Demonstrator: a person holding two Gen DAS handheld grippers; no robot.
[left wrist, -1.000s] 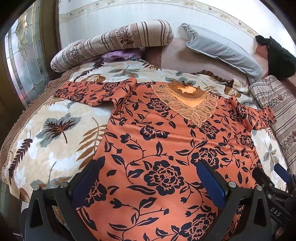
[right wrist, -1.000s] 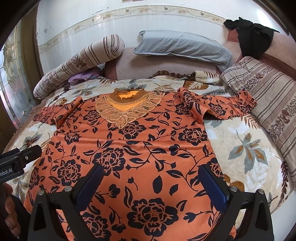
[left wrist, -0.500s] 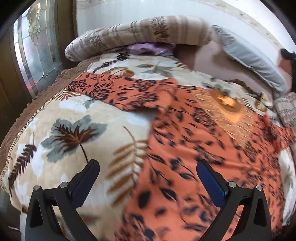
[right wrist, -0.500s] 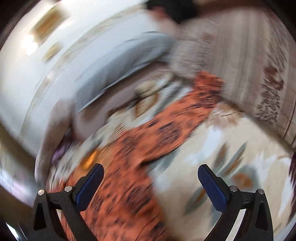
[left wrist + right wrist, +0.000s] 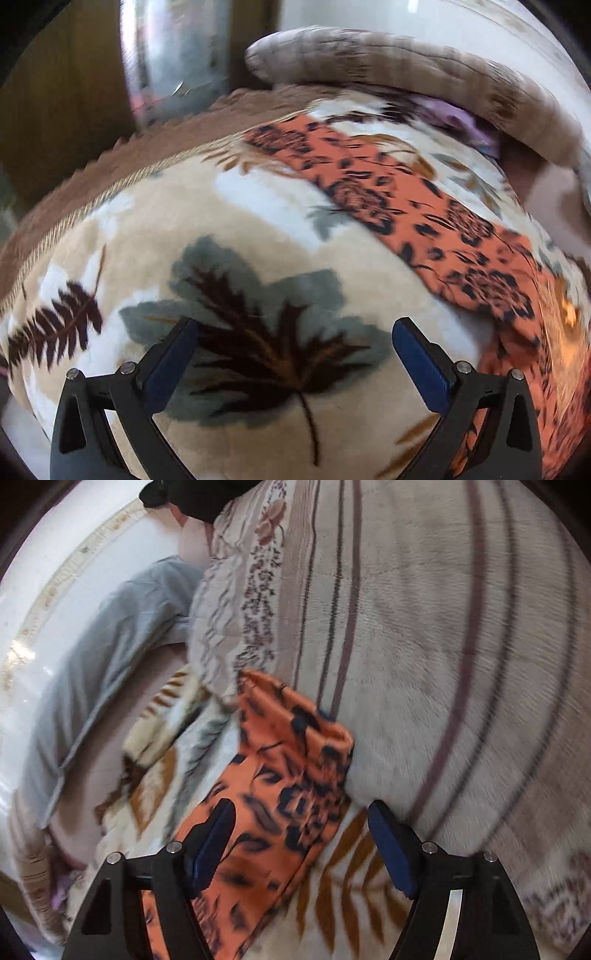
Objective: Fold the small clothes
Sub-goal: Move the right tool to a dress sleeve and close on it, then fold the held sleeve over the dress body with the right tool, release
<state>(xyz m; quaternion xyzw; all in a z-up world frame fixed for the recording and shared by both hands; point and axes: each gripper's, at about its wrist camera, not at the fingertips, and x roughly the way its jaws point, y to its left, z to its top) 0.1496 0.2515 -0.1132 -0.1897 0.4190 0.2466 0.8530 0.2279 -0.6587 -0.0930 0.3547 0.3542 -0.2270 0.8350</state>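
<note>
both grippers have swung outward: my left gripper [image 5: 293, 332], wide open and empty, sees one sleeve [image 5: 391, 206] at 1 o'clock; only my right gripper [image 5: 301, 814], open and empty, shows the other sleeve [image 5: 284, 775] against a striped quilt [image 5: 443, 646].

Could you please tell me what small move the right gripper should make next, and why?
Probably ease the right gripper forward and close on the orange floral sleeve. Its fingers stand open with the sleeve end lying between and ahead of them, against the striped beige cushion, so gripping there would let the sleeve be folded inward.
</note>
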